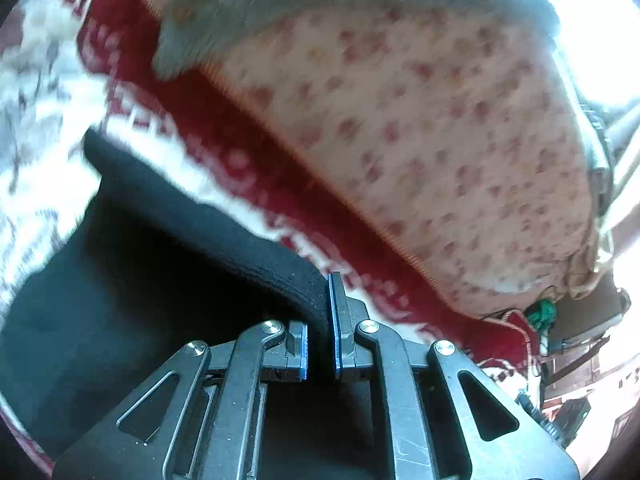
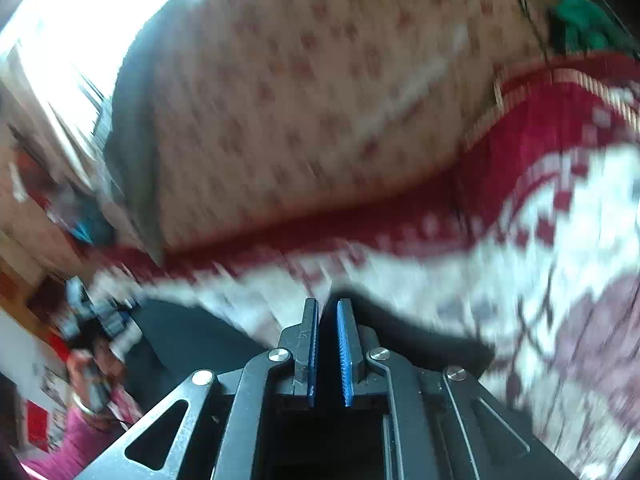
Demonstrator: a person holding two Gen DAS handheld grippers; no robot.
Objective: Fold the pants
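Observation:
Black pants [image 1: 132,264] hang from my left gripper [image 1: 320,320], which is shut on a thick hem or waistband edge between its blue pads. The cloth drapes down to the left over the red-and-white bedspread [image 1: 52,152]. In the right wrist view my right gripper [image 2: 328,344] is shut on another edge of the black pants [image 2: 420,328], which spread to either side of the fingers. Both views are blurred by motion.
A cream pillow or cover with small red flowers [image 1: 440,128] lies on the bedspread; it also shows in the right wrist view [image 2: 304,100]. A green object [image 2: 580,20] sits at its far end. The person's pink sleeve and the other gripper [image 2: 92,344] show lower left.

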